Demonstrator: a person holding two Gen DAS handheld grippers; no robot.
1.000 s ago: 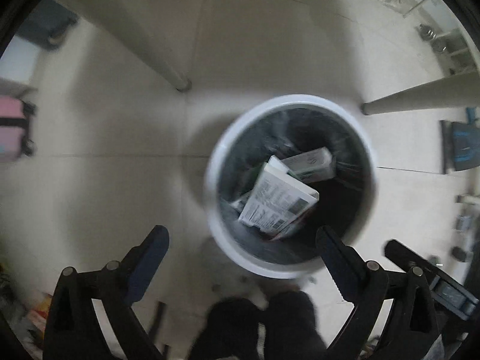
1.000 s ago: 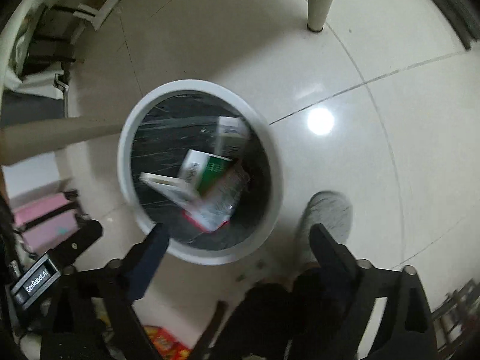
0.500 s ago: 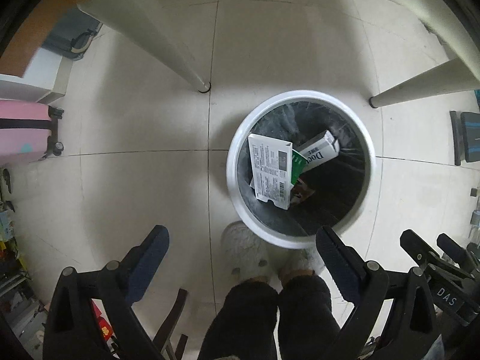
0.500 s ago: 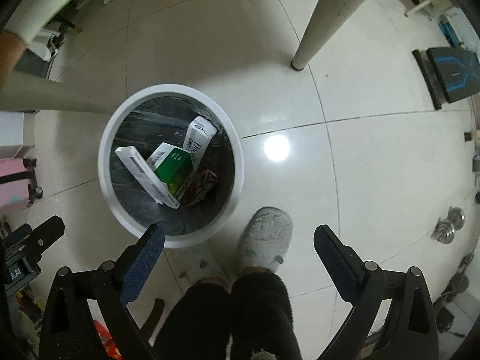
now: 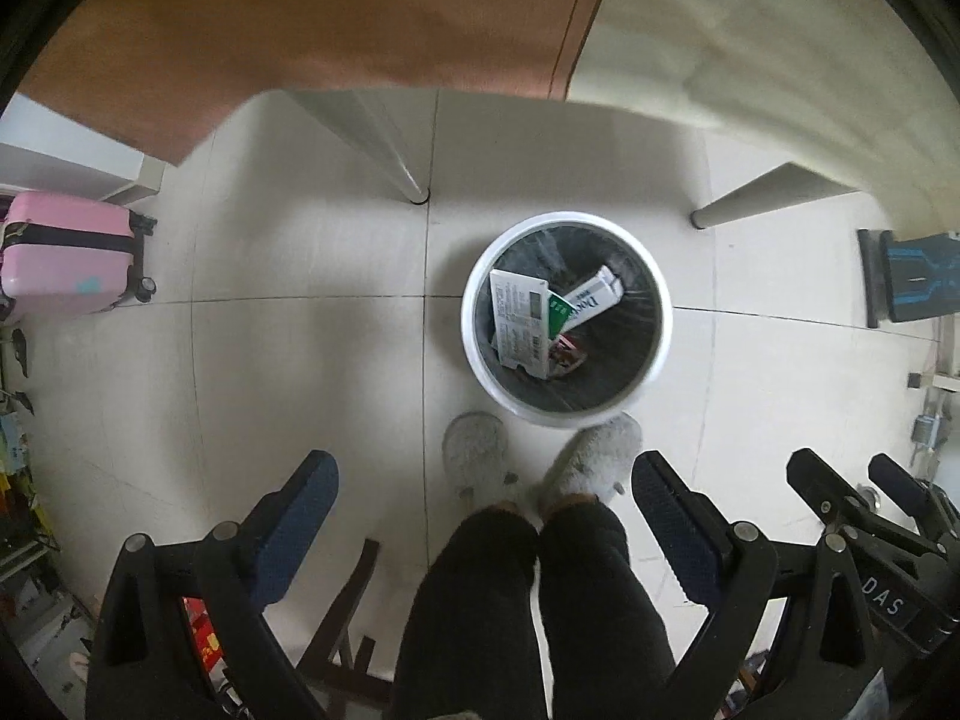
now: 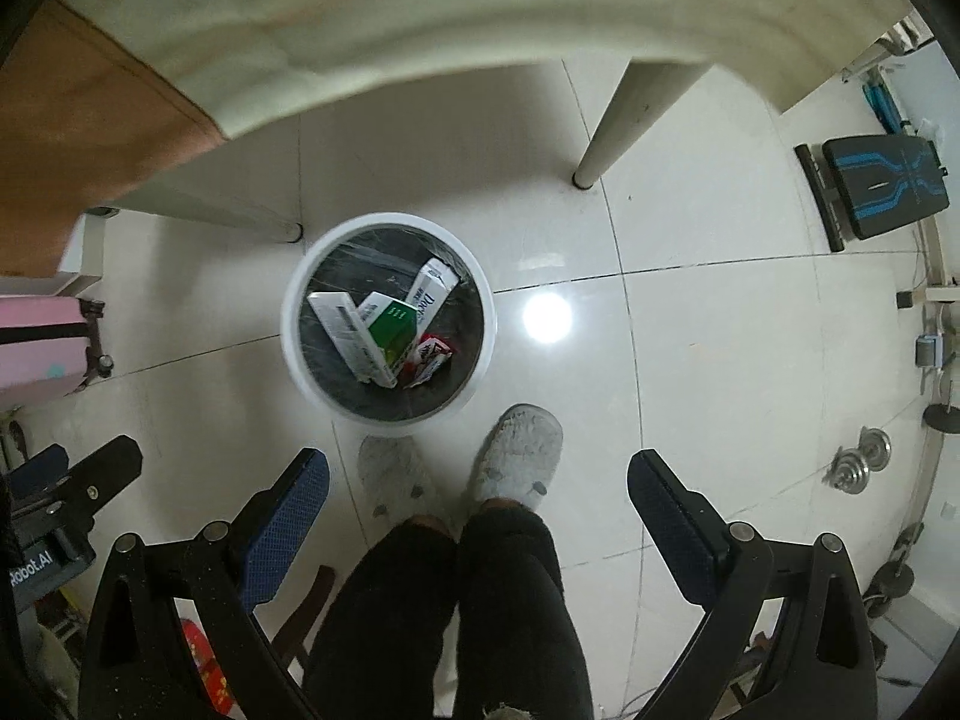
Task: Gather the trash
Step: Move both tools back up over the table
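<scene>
A round white trash bin (image 5: 655, 330) (image 6: 294, 324) with a dark liner stands on the tiled floor, far below both grippers. Inside lie a flat white printed box (image 5: 517, 324) (image 6: 351, 333), a green-and-white box (image 6: 391, 324) (image 5: 558, 319), a white carton (image 5: 591, 300) (image 6: 431, 294) and a red-and-white wrapper (image 5: 567, 355) (image 6: 429, 357). My left gripper (image 5: 480, 519) is open and holds nothing. My right gripper (image 6: 478, 516) is open too, with nothing between its fingers.
A person's dark trouser legs (image 5: 528, 612) and grey slippers (image 6: 519, 465) stand just in front of the bin. A table edge (image 5: 750, 42) and its legs (image 5: 390, 144) (image 6: 624, 120) rise behind it. A pink suitcase (image 5: 66, 252) sits left, a black-and-blue pad (image 6: 882, 186) right.
Both grippers have risen well above the bin, which looks smaller and farther now. The tabletop edge has come into view at the top. Both stay open.
</scene>
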